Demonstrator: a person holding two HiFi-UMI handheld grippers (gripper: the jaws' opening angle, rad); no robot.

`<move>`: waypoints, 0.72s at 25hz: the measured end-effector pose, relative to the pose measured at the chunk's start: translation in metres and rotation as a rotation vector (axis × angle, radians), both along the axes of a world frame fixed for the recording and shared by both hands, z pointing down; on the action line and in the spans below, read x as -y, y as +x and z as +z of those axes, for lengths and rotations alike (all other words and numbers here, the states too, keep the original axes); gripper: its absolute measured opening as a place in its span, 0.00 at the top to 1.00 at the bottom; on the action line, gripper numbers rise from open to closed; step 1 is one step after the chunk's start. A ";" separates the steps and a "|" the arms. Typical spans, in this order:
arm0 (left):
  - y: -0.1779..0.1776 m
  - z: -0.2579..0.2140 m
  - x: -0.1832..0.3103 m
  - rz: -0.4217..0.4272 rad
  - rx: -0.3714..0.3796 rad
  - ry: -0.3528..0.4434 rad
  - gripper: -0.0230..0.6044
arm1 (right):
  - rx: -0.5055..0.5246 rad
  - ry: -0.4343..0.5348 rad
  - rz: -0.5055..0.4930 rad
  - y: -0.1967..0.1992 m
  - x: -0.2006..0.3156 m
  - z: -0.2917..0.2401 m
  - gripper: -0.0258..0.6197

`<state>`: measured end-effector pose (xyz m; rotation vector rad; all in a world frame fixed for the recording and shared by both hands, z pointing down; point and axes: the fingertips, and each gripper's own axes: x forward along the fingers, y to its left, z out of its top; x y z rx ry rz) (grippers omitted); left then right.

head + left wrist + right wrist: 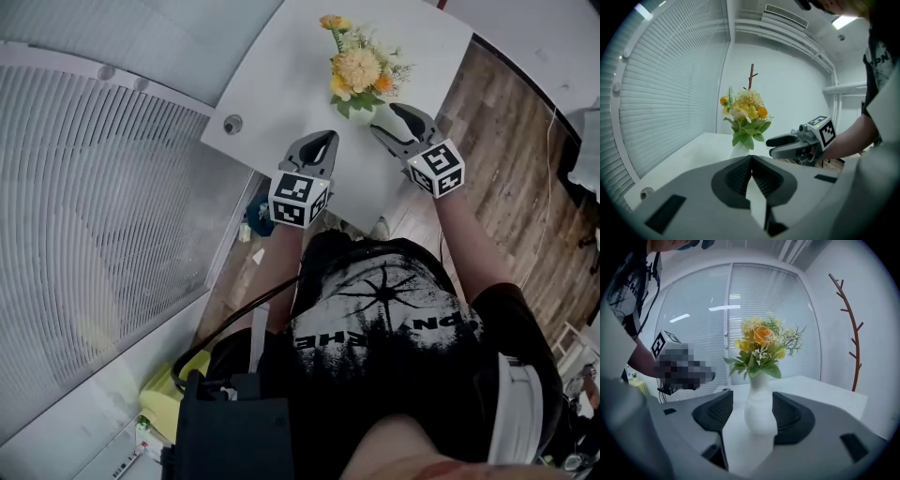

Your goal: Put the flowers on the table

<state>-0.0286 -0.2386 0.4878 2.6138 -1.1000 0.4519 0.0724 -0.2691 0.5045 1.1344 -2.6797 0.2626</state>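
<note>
A bunch of yellow and orange flowers (361, 70) stands upright in a white vase (759, 408) on the white table (281, 75). My right gripper (382, 117) is open just in front of the vase. In the right gripper view the vase sits between the two pads (715, 411) with a gap on each side, touching neither. My left gripper (323, 139) is to the left of the vase, over the table's near edge, shut and empty. In the left gripper view the flowers (746, 110) stand beyond its closed tips (751, 158), with the right gripper (773, 145) beside them.
Window blinds (94, 187) run along the left of the table. A round cable hole (232, 124) sits near the table's left corner. Wooden floor (506, 159) lies to the right. A brown coat stand (851, 319) is by the far wall.
</note>
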 end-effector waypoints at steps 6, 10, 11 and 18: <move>0.012 -0.013 -0.007 -0.022 -0.007 0.041 0.94 | 0.028 0.028 0.015 0.025 -0.022 -0.019 0.75; 0.023 -0.019 -0.013 -0.033 -0.008 0.059 0.94 | 0.032 0.049 -0.011 0.036 -0.040 -0.032 0.92; 0.026 -0.022 -0.011 -0.033 -0.008 0.071 0.94 | 0.027 0.057 -0.020 0.038 -0.040 -0.035 0.93; 0.043 -0.029 -0.025 -0.015 0.000 0.095 0.94 | -0.006 0.068 -0.036 0.050 -0.051 -0.048 0.93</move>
